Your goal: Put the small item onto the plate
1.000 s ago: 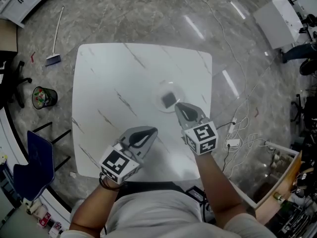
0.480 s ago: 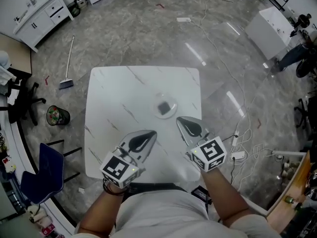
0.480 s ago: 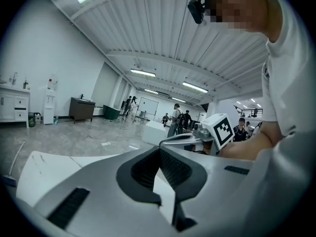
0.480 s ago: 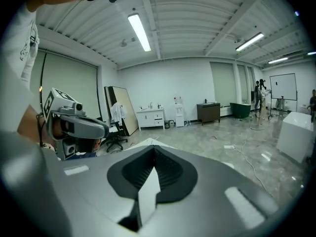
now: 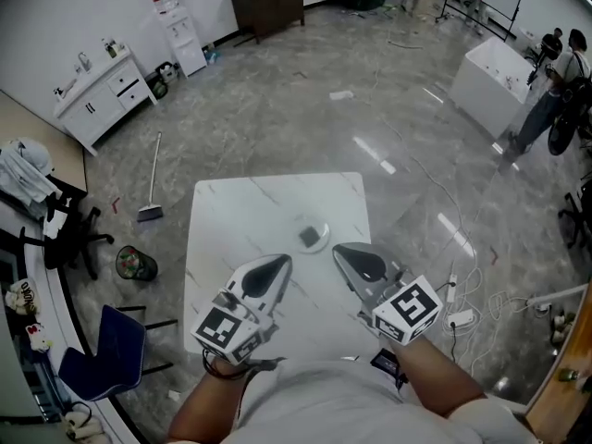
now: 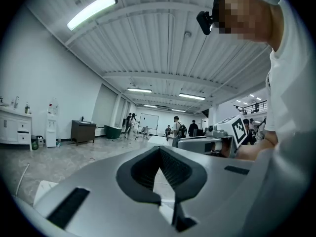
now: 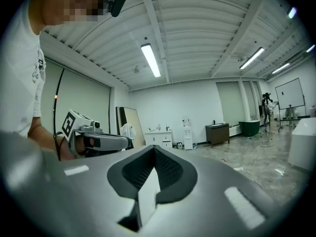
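A small dark square item (image 5: 309, 237) lies on a clear round plate (image 5: 320, 244) on the white marble table (image 5: 231, 220), toward its right side. Both grippers are held up near my chest, well short of the plate and apart from it. My left gripper (image 5: 281, 263) is shut and empty, as the left gripper view (image 6: 159, 150) confirms. My right gripper (image 5: 339, 249) is also shut with nothing in it (image 7: 154, 150). Both gripper views look out level across the room, so neither shows the table or plate.
A broom (image 5: 151, 192), a bin (image 5: 135, 264) and a blue chair (image 5: 106, 354) stand on the floor left of the table. Cables and a power strip (image 5: 460, 318) lie to the right. A white cabinet (image 5: 97, 95) and people (image 5: 553, 72) are farther off.
The head view has pulled up and back, so the table looks smaller. My right gripper has drawn back from the plate, and the dark item stays on it. Both grippers rose toward my body.
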Motion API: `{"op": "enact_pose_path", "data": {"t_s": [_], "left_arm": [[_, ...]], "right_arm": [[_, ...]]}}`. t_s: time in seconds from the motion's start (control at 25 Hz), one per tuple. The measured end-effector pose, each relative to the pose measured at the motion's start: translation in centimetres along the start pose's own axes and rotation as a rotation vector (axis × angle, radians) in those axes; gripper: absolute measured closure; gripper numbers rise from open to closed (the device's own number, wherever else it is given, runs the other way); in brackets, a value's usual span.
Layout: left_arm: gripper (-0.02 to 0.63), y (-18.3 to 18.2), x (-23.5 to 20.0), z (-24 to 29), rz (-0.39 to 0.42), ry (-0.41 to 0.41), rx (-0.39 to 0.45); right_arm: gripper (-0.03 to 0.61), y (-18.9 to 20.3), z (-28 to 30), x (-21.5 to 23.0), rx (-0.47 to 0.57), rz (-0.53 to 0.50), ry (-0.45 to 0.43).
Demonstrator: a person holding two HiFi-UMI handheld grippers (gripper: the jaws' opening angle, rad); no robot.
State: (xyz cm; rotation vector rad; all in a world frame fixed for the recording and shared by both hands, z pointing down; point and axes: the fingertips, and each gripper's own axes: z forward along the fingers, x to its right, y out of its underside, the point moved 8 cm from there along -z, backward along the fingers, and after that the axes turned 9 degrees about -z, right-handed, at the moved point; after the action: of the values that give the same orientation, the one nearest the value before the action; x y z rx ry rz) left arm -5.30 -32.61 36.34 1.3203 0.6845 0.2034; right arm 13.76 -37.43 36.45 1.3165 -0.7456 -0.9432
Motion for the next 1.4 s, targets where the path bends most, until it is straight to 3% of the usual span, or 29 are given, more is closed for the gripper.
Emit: {"op": "enact_pose_path", "data": {"t_s": [0.2,0.56,0.84,1.4], "left_arm": [[0.607,-2.3,3.3,-1.6,0.032,-0.031,0.048],[0.607,-3.2,6.7,-1.6,0.055,-0.026,0.102],[0.607,-4.9,7.2,-1.8,0.044,-0.002,0.14],[0.607,-4.4,6.8,-2.2,0.037,-0.016,0.138]], "right_arm": [[0.577,-3.0,-3.2,-1.7,0.056,-0.017,-0.026],[0.577,-5.5,-5.9,-2.5,0.146,-0.052,-0.029],[0.577,-6.7,-6.0,-2.6,0.153,-0.059,-0.015],[0.577,-7.3,-5.7,-2.6,0.159,-0.081,-0.022]]}}
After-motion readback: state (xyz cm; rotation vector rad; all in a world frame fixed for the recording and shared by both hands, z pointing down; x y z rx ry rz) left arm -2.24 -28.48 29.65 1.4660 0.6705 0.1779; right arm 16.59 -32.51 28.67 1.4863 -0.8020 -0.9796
